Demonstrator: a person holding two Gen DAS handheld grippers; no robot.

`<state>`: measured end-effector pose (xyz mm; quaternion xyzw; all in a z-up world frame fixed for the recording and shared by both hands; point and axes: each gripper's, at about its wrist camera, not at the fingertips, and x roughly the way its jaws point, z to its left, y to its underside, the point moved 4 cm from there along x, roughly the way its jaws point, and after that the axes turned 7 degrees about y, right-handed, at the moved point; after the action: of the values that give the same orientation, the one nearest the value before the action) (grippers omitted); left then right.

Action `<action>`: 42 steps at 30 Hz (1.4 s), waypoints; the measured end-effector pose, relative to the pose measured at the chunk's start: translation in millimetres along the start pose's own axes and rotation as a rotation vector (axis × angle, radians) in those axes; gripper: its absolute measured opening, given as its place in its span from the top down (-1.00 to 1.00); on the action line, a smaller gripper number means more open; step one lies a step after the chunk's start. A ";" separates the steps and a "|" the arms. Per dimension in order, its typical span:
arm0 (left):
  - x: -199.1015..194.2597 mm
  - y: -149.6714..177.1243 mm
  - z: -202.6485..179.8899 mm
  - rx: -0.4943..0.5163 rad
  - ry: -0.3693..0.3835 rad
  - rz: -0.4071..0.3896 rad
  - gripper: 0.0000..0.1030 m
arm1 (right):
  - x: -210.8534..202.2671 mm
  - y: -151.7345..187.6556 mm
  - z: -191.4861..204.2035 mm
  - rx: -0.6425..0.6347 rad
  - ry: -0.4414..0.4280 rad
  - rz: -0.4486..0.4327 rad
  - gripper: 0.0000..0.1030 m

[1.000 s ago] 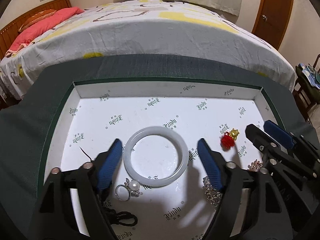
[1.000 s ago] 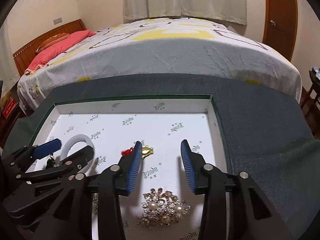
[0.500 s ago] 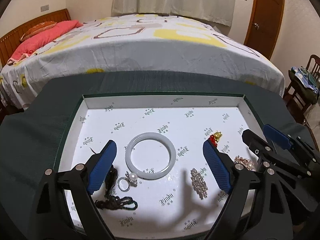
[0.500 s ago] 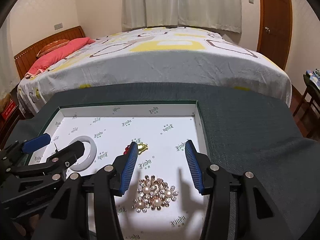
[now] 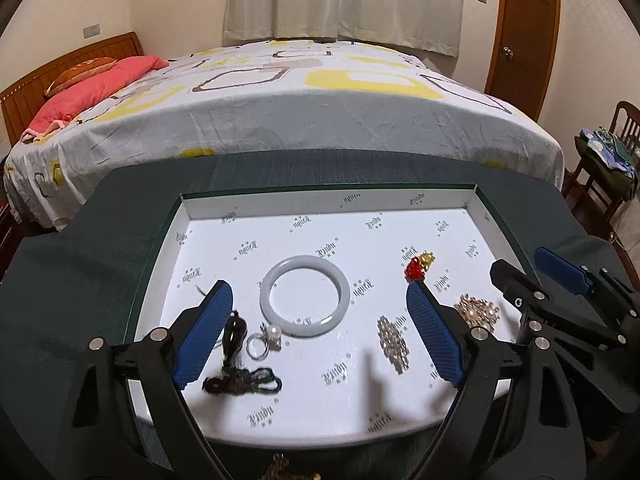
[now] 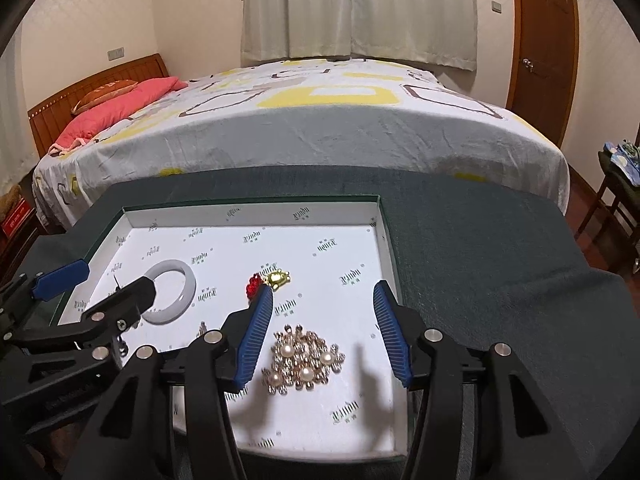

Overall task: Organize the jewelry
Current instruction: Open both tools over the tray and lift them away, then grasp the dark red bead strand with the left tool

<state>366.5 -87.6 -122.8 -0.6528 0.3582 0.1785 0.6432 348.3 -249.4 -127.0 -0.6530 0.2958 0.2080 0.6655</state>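
A shallow white-lined box [image 5: 328,200] [image 6: 256,216] holds the jewelry. In the left wrist view a pale jade bangle [image 5: 305,295] lies mid-box, with a pearl ring [image 5: 264,340] and a dark cord [image 5: 240,376] at its left, a rhinestone piece [image 5: 394,342] at its right, and a red-and-gold charm [image 5: 420,266] farther right. My left gripper [image 5: 318,300] hangs open above them, holding nothing. A pearl flower brooch [image 6: 304,360] [image 5: 478,312] lies below my right gripper [image 6: 324,300], whose jaws are opening with nothing between them. The bangle [image 6: 172,296] and the charm [image 6: 270,280] also show in the right wrist view.
The box sits on a dark green cloth-covered table [image 6: 480,260] [image 5: 100,248]. Beyond it stands a bed [image 5: 300,92] with a pink pillow. A wooden door [image 6: 544,40] and a chair [image 5: 612,160] with clothes are at the right. A gold item [image 5: 280,468] lies at the near table edge.
Both grippers have pulled back and up from the box, so more of it shows. The right jaws have spread wider. The jewelry has stayed in place.
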 end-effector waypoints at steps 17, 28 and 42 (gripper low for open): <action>-69.1 69.0 -18.2 -0.025 0.032 0.009 -0.69 | -79.1 72.8 -32.5 0.008 0.057 0.013 -0.11; -88.5 130.2 -49.5 -0.020 0.044 0.075 -0.69 | -120.5 120.9 -68.1 0.037 0.105 0.028 -0.11; -58.8 160.1 -74.0 0.009 -0.004 0.163 -0.70 | -128.1 150.2 -96.4 0.141 0.072 0.064 -0.11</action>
<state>198.0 -131.7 -187.9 -0.6181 0.4098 0.2296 0.6303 142.4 -321.9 -151.2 -0.6019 0.3541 0.1843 0.6917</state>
